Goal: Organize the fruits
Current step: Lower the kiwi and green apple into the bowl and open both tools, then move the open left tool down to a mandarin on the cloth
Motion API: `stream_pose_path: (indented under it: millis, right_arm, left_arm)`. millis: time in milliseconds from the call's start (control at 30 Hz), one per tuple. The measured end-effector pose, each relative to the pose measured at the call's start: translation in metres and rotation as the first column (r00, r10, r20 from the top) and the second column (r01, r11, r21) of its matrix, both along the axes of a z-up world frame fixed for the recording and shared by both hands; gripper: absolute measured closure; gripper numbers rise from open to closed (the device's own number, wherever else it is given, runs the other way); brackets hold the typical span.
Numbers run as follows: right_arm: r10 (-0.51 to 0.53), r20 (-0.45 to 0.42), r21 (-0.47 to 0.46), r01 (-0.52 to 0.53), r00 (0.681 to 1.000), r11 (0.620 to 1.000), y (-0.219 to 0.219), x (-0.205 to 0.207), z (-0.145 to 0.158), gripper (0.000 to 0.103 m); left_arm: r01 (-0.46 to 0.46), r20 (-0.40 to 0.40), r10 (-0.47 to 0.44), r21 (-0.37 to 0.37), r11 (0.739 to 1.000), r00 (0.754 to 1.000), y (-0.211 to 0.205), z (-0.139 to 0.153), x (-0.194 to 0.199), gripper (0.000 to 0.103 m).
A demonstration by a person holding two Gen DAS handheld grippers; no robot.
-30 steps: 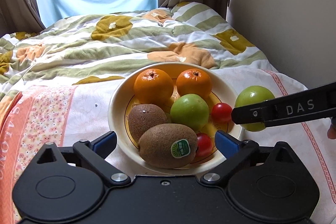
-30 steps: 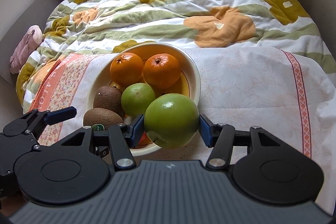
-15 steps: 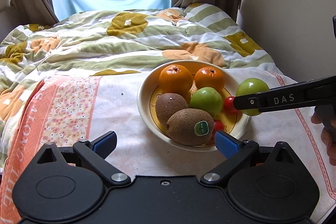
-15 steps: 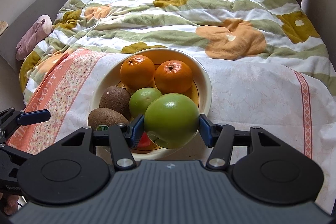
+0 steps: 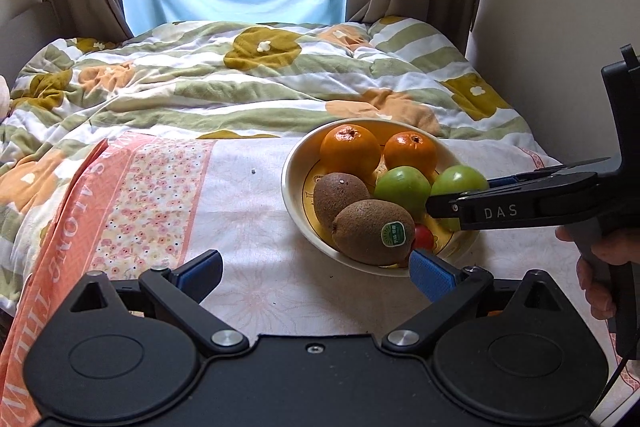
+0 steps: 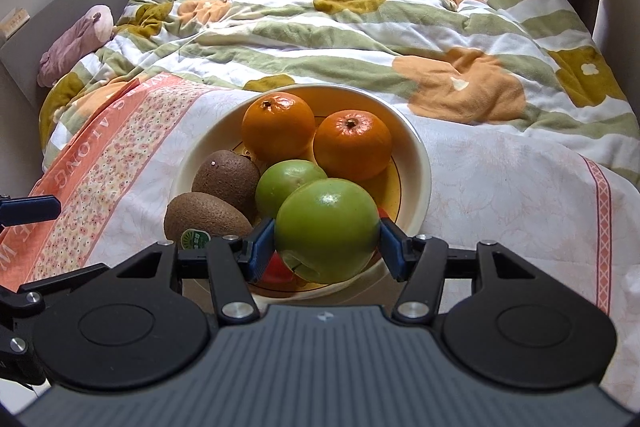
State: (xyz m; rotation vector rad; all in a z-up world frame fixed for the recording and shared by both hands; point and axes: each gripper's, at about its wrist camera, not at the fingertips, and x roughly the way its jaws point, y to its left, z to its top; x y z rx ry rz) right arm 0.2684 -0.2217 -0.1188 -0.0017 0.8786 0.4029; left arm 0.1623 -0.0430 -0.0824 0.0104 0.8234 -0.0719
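Note:
A cream bowl (image 5: 292,195) (image 6: 416,147) on the cloth holds two oranges (image 5: 350,149), two kiwis (image 5: 372,231), a green apple (image 5: 402,187) and small red tomatoes (image 5: 423,237). My right gripper (image 6: 327,247) is shut on a second green apple (image 6: 327,227), held over the bowl's near right part; the apple also shows in the left wrist view (image 5: 458,179). My left gripper (image 5: 316,273) is open and empty, low over the cloth to the left of and in front of the bowl.
The bowl stands on a white and pink floral cloth (image 5: 160,187) over a bed. A striped flowered quilt (image 5: 240,79) lies behind. A wall is at the right, curtains and a window at the back. A pink soft toy (image 6: 76,43) lies far left.
My right gripper has carried the green apple from beside the bowl's right rim to over the bowl. My left gripper has drawn back and to the left, away from the bowl.

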Motion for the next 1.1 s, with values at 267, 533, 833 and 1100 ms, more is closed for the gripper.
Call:
stream_pose_path:
  millis: [267, 533, 833, 1100]
  right_arm:
    - [0.045, 0.026, -0.011, -0.045, 0.999, 0.999, -0.002, -0.010, 0.005, 0.000]
    - [0.035, 0.055, -0.024, -0.034, 0.998, 0.999, -0.005, -0.027, 0.017, 0.000]
    - [-0.037, 0.083, -0.027, 0.040, 0.996, 0.999, -0.013, -0.051, 0.047, 0.000]
    - [-0.177, 0.061, -0.017, 0.178, 0.982, 0.984, -0.026, -0.085, 0.074, 0.000]
  left_arm:
    - [-0.025, 0.010, 0.025, -0.011, 1.000, 1.000, 0.001, 0.002, -0.011, 0.002]
    - [-0.017, 0.054, 0.017, -0.010, 1.000, 0.998, 0.005, 0.016, -0.018, 0.002]
    - [0.036, 0.115, -0.033, -0.020, 0.999, 0.993, 0.019, 0.045, -0.025, 0.002]
    - [0.140, 0.125, -0.138, -0.005, 0.990, 0.982, 0.026, 0.066, -0.030, 0.002]
